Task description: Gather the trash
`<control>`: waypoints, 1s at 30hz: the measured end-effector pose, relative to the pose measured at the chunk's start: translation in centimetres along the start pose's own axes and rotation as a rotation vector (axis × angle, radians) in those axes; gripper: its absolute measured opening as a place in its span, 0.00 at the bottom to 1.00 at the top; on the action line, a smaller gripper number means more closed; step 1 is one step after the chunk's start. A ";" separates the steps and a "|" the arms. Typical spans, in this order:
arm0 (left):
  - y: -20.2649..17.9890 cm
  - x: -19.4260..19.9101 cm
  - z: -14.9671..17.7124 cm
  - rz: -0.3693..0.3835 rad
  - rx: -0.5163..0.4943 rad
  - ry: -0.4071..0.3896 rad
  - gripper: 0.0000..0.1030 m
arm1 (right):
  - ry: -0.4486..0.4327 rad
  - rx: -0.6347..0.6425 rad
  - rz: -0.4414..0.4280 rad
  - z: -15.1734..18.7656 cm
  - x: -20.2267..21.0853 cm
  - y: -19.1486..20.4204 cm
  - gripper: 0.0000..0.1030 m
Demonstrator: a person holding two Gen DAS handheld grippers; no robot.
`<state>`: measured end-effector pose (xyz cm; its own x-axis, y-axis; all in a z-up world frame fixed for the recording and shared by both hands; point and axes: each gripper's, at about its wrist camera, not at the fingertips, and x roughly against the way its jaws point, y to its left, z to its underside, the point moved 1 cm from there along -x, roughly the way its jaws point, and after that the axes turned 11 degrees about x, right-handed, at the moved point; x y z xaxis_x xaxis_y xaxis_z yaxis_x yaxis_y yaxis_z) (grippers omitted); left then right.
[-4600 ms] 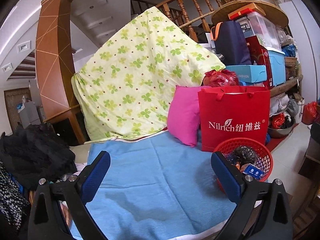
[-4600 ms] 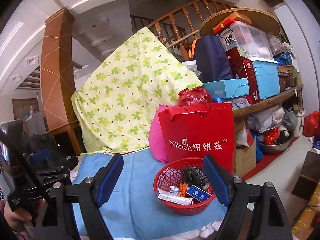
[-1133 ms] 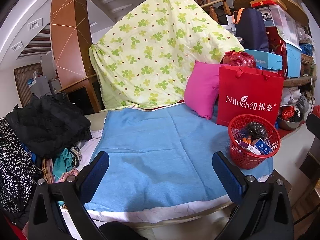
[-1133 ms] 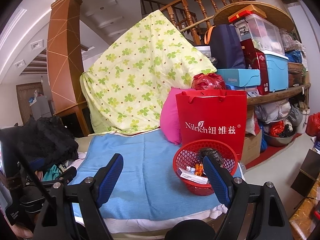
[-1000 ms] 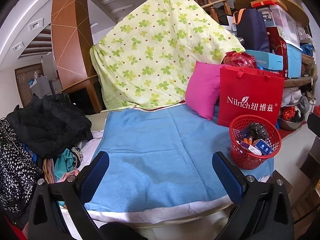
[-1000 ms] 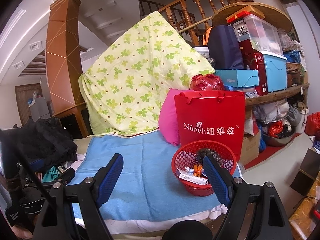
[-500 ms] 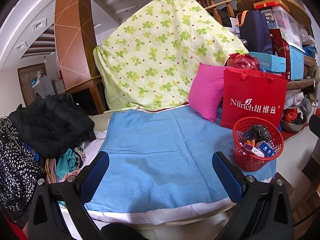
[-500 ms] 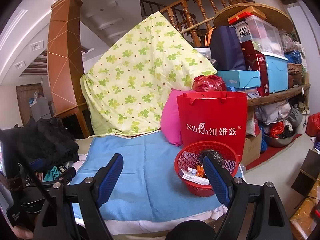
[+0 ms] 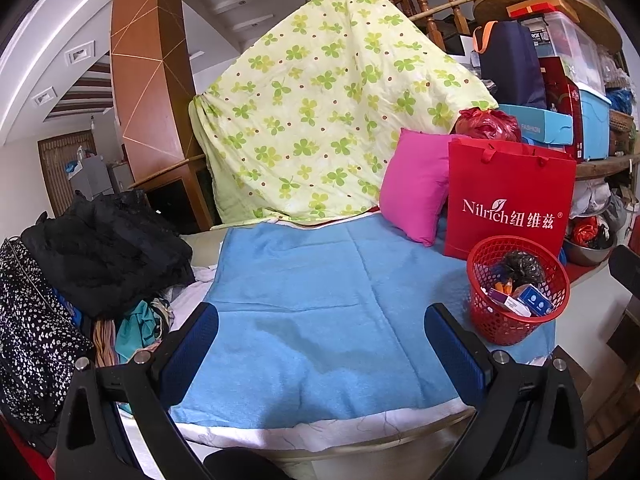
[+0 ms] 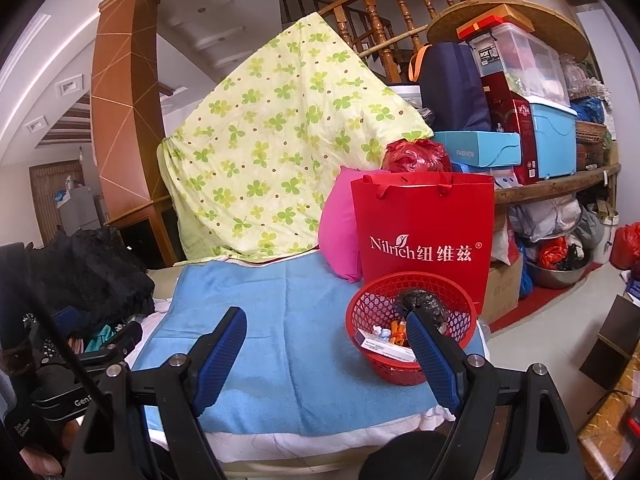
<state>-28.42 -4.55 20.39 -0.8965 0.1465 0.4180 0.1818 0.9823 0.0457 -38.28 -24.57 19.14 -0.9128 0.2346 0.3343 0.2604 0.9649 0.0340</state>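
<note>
The red basket (image 10: pixel 412 330) of trash sits at two o'clock beyond the right gripper (image 10: pixel 328 354), partly behind its right finger. Both the right and left gripper (image 9: pixel 322 350) fingers are spread wide, released, holding nothing above the blue blanket (image 9: pixel 320 300).

Bright, even indoor light; sharp focus; strong fisheye bending with black corners.

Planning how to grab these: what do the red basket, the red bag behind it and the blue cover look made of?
Basket: likely rigid plastic, glossy, with an open mesh wall you can see through.
Bag: looks like stiff coated paper, with flat creased sides, printed white lettering and cord handles.
Cover: soft napped cloth, terry or fleece; matte, fuzzy, with fold lines.
</note>
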 end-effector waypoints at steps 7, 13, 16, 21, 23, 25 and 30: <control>-0.5 0.1 -0.1 0.008 -0.016 -0.008 0.99 | -0.005 -0.014 0.015 -0.2 0.2 -0.9 0.82; -1.4 0.4 -0.1 0.009 -0.035 -0.014 0.99 | -0.012 -0.028 0.026 -0.2 0.6 -1.8 0.82; -1.5 0.6 -0.1 0.010 -0.042 -0.018 0.99 | -0.011 -0.034 0.027 -0.2 0.6 -2.0 0.82; -1.9 0.8 -0.2 0.008 -0.047 -0.025 0.99 | -0.013 -0.033 0.026 -0.2 0.6 -2.2 0.82; -1.8 0.9 -0.2 0.009 -0.048 -0.027 0.99 | -0.009 -0.034 0.026 -0.2 0.5 -2.2 0.82; -1.8 1.0 -0.2 0.009 -0.049 -0.029 0.99 | -0.009 -0.034 0.024 -0.2 0.5 -2.2 0.82; -1.8 0.9 -0.2 0.009 -0.047 -0.028 0.99 | -0.010 -0.035 0.021 -0.2 0.6 -2.2 0.82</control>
<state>-29.51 -6.24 20.89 -0.9055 0.1589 0.3934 0.2080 0.9744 0.0853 -39.34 -26.54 19.47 -0.9100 0.2563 0.3258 0.2905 0.9550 0.0603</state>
